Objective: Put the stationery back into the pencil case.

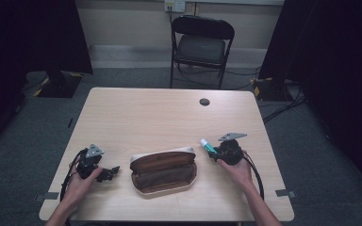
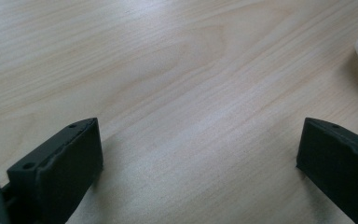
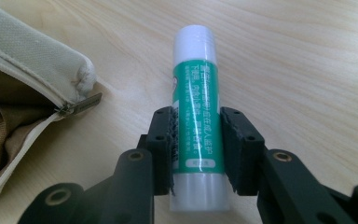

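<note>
1. A black folding chair [image 1: 202,44] stands beyond the table's [image 1: 160,115] far edge, facing it.
2. A small dark round cap [image 1: 204,101] sits in the tabletop near the far edge.
3. Cables [image 1: 283,108] trail over the grey floor [image 1: 330,160] at right.
4. A wall socket [image 1: 175,5] sits above the chair.

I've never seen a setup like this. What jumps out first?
The green-and-white glue stick, clamped between the right gripper's jaws at the table's right side. Beside it, at the middle near the front edge, lies an unzipped pencil case, brown inside. The left gripper, jaws wide apart, waits over bare wood.
</note>
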A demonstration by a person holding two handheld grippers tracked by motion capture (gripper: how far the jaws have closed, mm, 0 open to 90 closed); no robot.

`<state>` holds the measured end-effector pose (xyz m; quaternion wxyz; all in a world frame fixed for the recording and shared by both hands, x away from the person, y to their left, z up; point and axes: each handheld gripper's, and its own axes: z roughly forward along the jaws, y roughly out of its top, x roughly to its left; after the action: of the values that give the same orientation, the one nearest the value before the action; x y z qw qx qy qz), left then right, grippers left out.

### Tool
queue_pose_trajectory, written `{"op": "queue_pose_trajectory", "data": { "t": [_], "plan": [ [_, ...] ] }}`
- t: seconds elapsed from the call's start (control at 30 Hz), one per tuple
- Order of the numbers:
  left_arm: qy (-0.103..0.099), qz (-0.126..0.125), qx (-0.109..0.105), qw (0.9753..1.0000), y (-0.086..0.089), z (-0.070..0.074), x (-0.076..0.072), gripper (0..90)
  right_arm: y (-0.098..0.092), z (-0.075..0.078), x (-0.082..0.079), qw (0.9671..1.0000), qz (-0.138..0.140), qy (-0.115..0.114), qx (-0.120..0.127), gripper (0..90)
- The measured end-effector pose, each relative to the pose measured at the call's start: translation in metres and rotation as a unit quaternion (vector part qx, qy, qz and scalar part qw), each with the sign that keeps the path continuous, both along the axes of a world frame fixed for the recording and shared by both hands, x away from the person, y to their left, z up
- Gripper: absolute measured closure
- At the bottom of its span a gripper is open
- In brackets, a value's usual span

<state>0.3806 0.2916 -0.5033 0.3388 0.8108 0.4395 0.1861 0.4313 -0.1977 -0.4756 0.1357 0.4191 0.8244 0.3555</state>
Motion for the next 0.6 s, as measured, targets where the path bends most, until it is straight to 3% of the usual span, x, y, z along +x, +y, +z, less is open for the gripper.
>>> {"op": "queue_pose_trajectory", "data": {
  "t": [0.6],
  "plan": [
    [0.000, 0.000, -0.001, 1.0000, 0.000, 0.000, 0.000, 0.0, -0.011, 0.012, -0.005, 0.9996, -0.005, -0.017, 0.021, 66.5]
  ]
}}
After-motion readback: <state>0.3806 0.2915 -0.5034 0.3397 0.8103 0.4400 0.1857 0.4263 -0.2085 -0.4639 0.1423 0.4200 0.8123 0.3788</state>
